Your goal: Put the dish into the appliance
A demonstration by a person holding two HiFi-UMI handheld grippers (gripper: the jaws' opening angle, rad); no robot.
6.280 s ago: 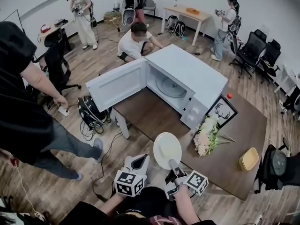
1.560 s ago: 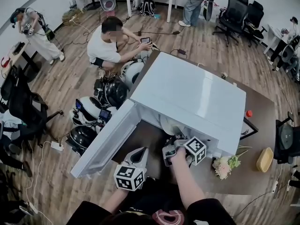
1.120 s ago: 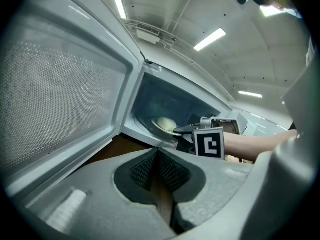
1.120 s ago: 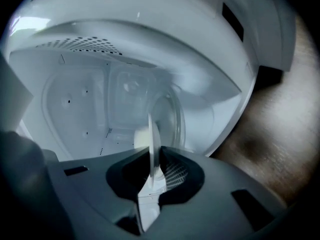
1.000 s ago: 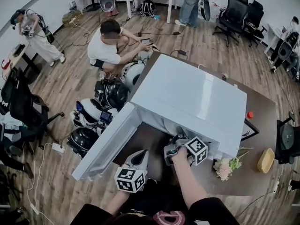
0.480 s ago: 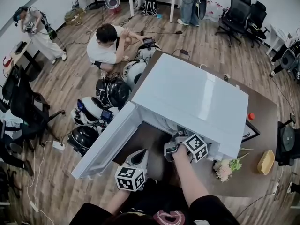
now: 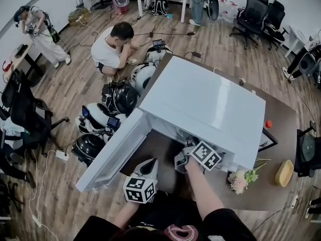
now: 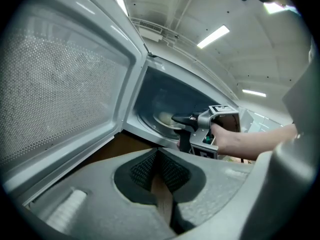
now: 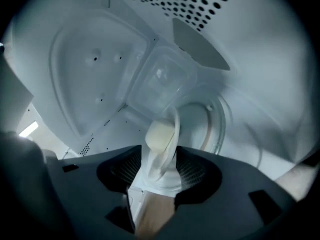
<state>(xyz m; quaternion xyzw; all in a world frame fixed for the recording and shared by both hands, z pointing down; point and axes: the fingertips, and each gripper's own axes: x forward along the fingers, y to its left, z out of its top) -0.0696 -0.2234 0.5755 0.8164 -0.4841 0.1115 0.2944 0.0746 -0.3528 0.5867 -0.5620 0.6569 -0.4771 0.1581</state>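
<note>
The white microwave (image 7: 200,104) stands on the brown table (image 7: 261,195) with its door (image 7: 113,152) swung open to the left. My right gripper (image 7: 188,145) reaches into the cavity. In the right gripper view its jaws (image 9: 160,164) are opening, with the pale cream plate (image 9: 162,134) standing edge-on between them over the glass turntable (image 9: 215,124); the pads are not pressing on it. The left gripper view shows the plate (image 8: 165,119) low inside the cavity. My left gripper (image 7: 150,165) hangs shut and empty in front of the door opening.
A bunch of flowers (image 7: 239,177), a yellow bowl (image 7: 283,172) and a framed picture (image 7: 266,142) sit on the table to the microwave's right. Left of the table, helmets and cables (image 7: 108,109) lie on the floor by a crouching person (image 7: 113,46).
The plate went from above the table's front edge into the microwave. In the last second my right hand has pushed slightly deeper. The left gripper has barely moved.
</note>
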